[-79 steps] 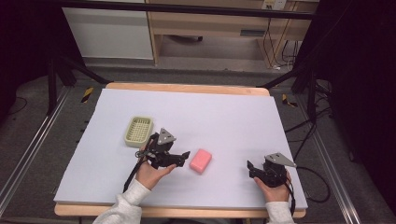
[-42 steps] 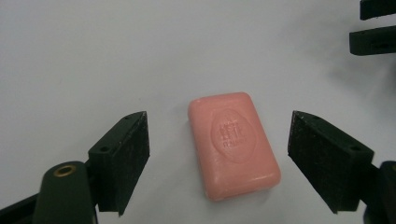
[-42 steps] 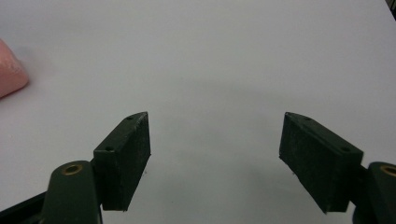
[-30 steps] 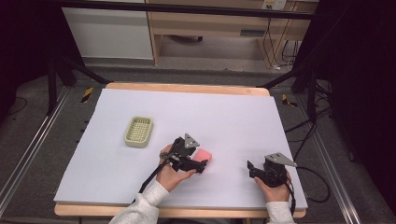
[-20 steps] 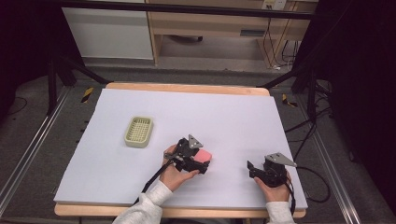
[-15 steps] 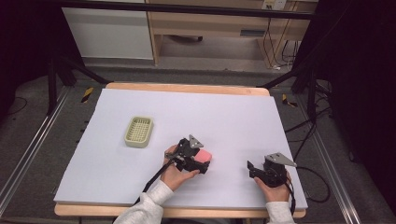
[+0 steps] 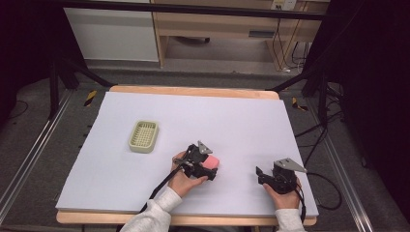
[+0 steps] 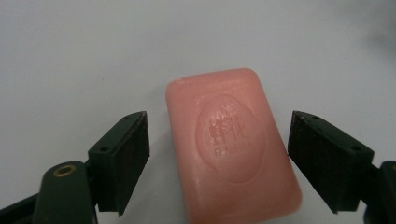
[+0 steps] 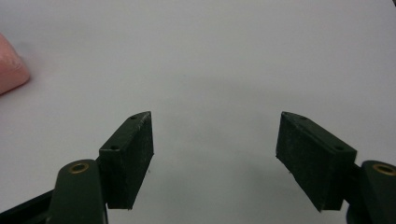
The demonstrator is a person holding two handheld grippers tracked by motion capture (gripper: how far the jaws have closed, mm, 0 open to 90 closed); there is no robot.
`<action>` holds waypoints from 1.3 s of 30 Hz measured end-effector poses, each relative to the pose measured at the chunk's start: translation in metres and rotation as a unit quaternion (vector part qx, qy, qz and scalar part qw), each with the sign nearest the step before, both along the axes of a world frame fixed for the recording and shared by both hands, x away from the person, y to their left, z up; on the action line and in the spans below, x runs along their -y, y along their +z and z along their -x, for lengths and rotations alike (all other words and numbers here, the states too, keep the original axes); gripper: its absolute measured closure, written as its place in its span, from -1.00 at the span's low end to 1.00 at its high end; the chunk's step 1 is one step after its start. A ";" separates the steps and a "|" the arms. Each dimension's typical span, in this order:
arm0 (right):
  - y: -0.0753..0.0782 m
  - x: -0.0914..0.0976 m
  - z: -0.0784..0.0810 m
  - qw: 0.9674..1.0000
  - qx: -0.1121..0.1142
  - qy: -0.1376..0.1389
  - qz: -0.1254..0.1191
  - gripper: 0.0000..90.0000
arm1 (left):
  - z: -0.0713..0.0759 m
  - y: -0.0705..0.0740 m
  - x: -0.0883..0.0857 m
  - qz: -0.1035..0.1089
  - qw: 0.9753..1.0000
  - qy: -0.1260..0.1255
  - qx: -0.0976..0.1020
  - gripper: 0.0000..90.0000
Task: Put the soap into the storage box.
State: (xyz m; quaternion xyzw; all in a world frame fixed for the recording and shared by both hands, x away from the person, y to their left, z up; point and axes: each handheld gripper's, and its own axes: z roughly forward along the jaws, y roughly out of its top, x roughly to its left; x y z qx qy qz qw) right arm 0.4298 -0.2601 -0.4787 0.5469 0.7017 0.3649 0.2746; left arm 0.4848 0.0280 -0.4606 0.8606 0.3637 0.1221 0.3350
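While the white table [image 7: 241,111] spreads across the high view, its leftmost item is a pale green soap dish [image 7: 144,136], a small ribbed tray lying flat and well apart from both hands. To the right of it, near the front middle of the table, the person's left hand [image 7: 183,180] holds the left gripper [image 7: 209,169] low over a pink soap bar [image 7: 209,162]. From above, the gripper's body covers much of the bar, so it is hard to say there whether the pads touch it. The left gripper view is clearer: the soap bar [image 8: 233,144] lies flat on the white surface between the two black jaws, stamped face up, with a thin strip of table showing on either side between bar and pad. The jaws have just been closing in on it, yet they stand a little apart from its long edges and do not press it.

Farther right, near the table's front edge, the right hand [image 7: 284,193] holds the right gripper [image 7: 261,175] close above the surface, pointing leftward toward the soap. In the right gripper view its jaws stand wide apart with bare white table between them, and a pink corner of the soap bar [image 9: 10,65] shows at the left edge, well clear of the pads.
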 end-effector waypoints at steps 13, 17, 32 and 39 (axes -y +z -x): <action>0.000 0.000 0.000 1.000 -0.001 0.002 0.001 -0.36 | -0.002 -0.007 0.005 -0.010 1.000 -0.004 -0.013 -0.39; 0.000 0.000 0.000 1.000 -0.001 0.002 0.000 -0.35 | -0.002 -0.007 0.006 -0.013 1.000 -0.004 -0.014 -0.35; 0.000 -0.001 0.000 1.000 -0.001 0.004 0.000 -0.34 | -0.005 -0.007 0.006 -0.018 0.999 -0.001 -0.032 -0.25; 0.000 -0.001 0.000 1.000 -0.003 0.005 -0.002 -0.34 | -0.004 -0.007 0.005 -0.026 0.999 -0.007 -0.028 -0.19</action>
